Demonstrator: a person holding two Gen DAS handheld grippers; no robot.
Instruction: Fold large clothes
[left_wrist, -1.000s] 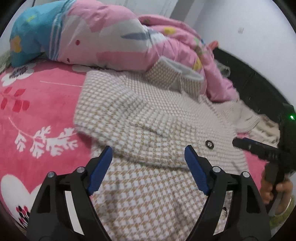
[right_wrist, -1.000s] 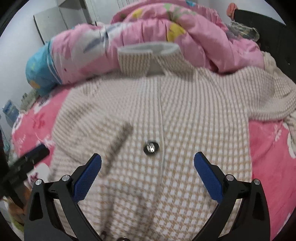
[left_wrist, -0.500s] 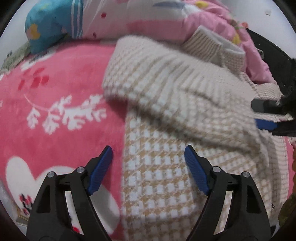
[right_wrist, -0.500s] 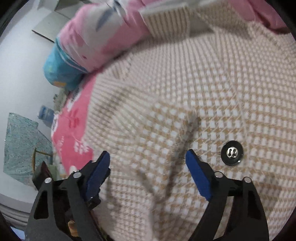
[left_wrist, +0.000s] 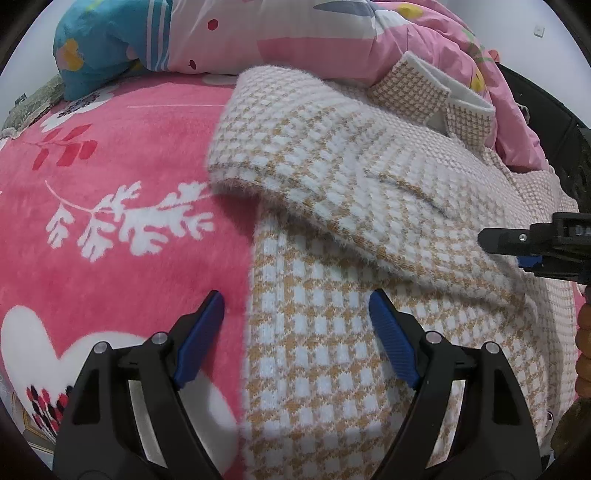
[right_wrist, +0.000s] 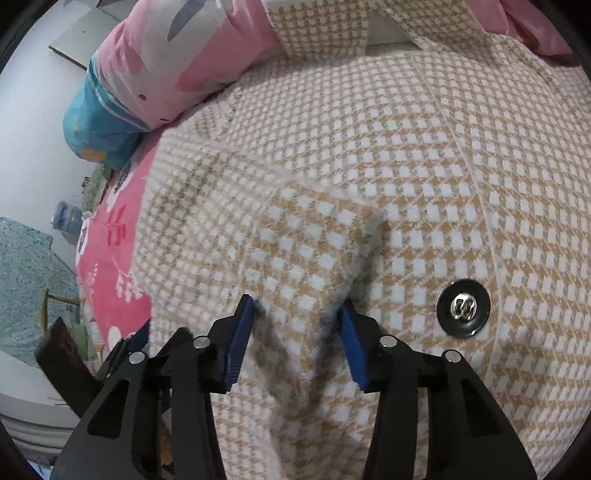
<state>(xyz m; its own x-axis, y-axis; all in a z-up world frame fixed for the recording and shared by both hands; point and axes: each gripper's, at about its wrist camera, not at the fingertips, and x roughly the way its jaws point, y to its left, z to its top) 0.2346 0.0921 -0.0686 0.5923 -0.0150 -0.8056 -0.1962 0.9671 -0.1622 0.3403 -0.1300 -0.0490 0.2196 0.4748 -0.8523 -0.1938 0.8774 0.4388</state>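
Observation:
A beige-and-white houndstooth knit coat (left_wrist: 332, 229) lies on a pink bed blanket (left_wrist: 122, 229), collar toward the pillows. Its left sleeve is folded across the body. My left gripper (left_wrist: 295, 332) is open over the coat's left hem edge, one finger above the blanket and one above the coat. My right gripper (right_wrist: 295, 332) is partly closed around a raised ridge of the folded sleeve cuff (right_wrist: 317, 251), beside a black button (right_wrist: 463, 308); the fabric sits between the jaws. The right gripper also shows at the right edge of the left wrist view (left_wrist: 535, 251).
A pink quilt (left_wrist: 332, 33) and a blue-and-pink pillow (left_wrist: 107, 40) are piled behind the coat. A dark headboard (left_wrist: 546, 110) runs along the right. The bed's left edge, a water bottle (right_wrist: 66, 219) and a patterned cloth (right_wrist: 26, 280) show beyond it.
My right gripper has narrowed around the sleeve cuff, and has moved down onto the coat. My left gripper has shifted left to the coat's edge and stays open.

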